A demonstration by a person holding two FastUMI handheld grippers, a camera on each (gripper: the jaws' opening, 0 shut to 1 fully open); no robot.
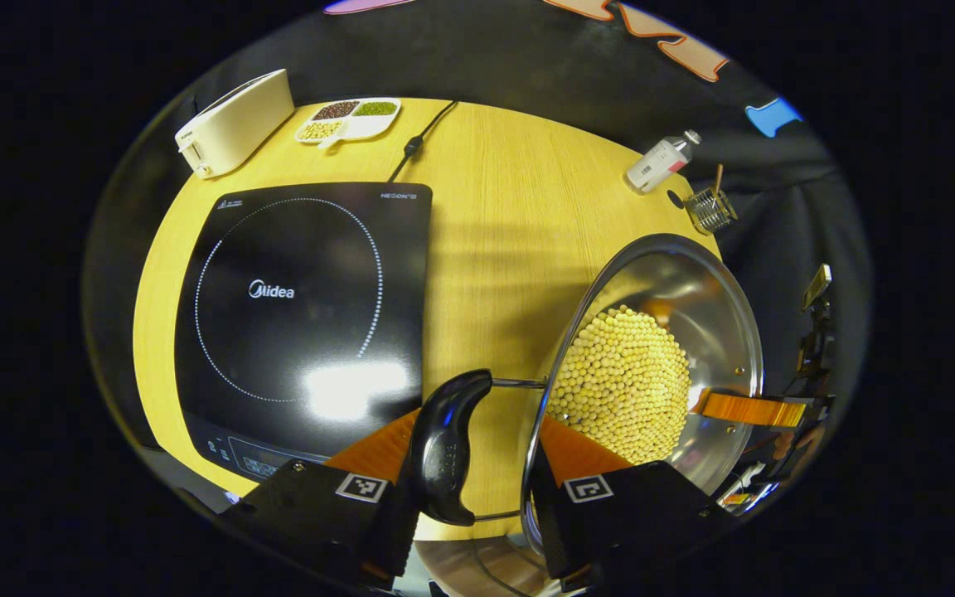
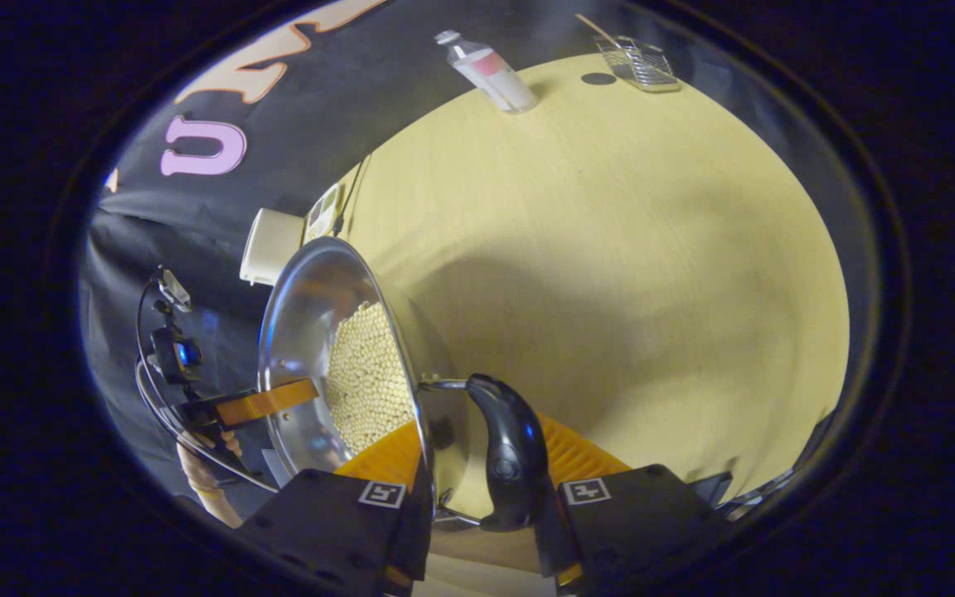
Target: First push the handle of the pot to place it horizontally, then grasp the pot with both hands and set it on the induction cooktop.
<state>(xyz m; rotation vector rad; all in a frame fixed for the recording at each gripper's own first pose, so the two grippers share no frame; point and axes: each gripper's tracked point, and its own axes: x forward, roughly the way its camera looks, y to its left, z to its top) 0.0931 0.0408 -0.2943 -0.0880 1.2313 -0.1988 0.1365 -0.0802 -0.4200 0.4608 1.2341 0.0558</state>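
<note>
Both side handles in your grip: left gripper [image 1: 469, 485] pinches one black handle [image 1: 444, 448], right gripper [image 2: 477, 497] other; pot [image 1: 652, 365] beside induction cooktop [image 1: 303, 298], tilted, apparently lifted. Left: set on cooktop

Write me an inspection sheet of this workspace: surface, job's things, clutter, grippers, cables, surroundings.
Surface: round wooden table, bare in the middle.
Job's things: steel pot holding yellow beans, tilted, beside the induction cooktop, not on it; nothing on the cooktop.
Clutter: white toaster, divided dish of beans, bottle lying on its side, wire basket, all at the far edge.
Grippers: left gripper straddles a black pot handle and the rim; right gripper straddles the opposite handle; grip pressure cannot be told.
Cables: black cord running from the cooktop off the table.
Surroundings: black cloth wall.
</note>
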